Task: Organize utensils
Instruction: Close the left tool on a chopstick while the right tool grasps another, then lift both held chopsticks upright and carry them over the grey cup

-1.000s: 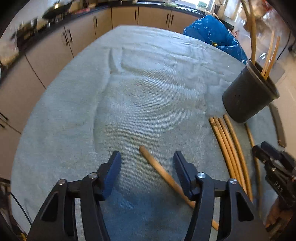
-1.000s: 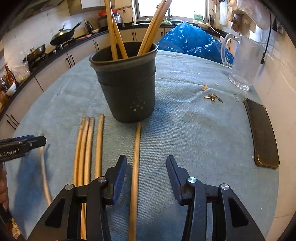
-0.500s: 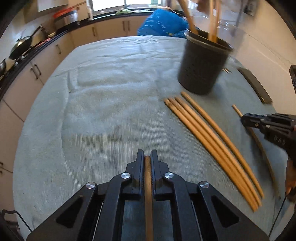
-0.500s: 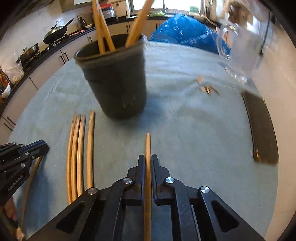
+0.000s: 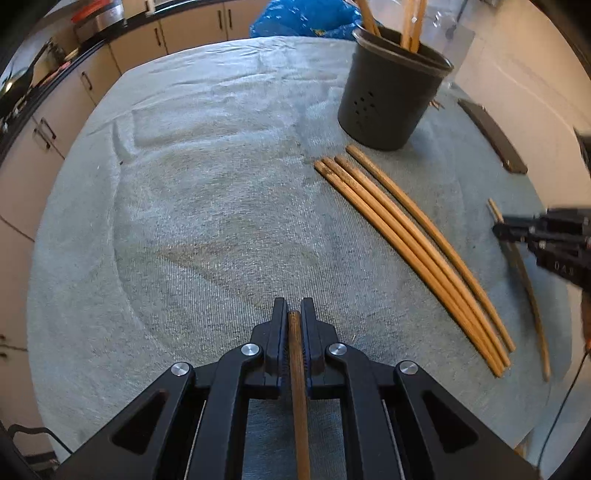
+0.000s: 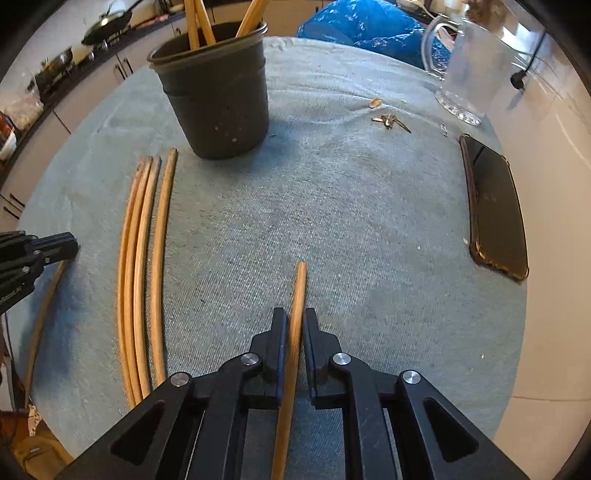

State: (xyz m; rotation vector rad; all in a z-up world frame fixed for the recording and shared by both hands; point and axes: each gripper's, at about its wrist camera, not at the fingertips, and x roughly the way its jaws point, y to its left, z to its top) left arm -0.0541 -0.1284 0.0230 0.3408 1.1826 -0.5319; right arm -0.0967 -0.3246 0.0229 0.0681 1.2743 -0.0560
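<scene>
My left gripper is shut on a dark wooden stick that runs back between its pads. My right gripper holds a lighter wooden stick whose tip pokes forward; its jaws are opening a touch, with the pads still pressing on the stick. A black utensil holder with several sticks in it stands upright ahead of both. Several loose sticks lie side by side on the grey cloth between the two grippers.
A dark phone lies near the table's right edge. A glass jug, keys and a blue bag are at the far side. Kitchen cabinets and a stove with pans run behind the table's left.
Both grippers stood open over their sticks a second ago and have shut on them. The left wrist has rolled, so its stick now lies straight between the pads.
</scene>
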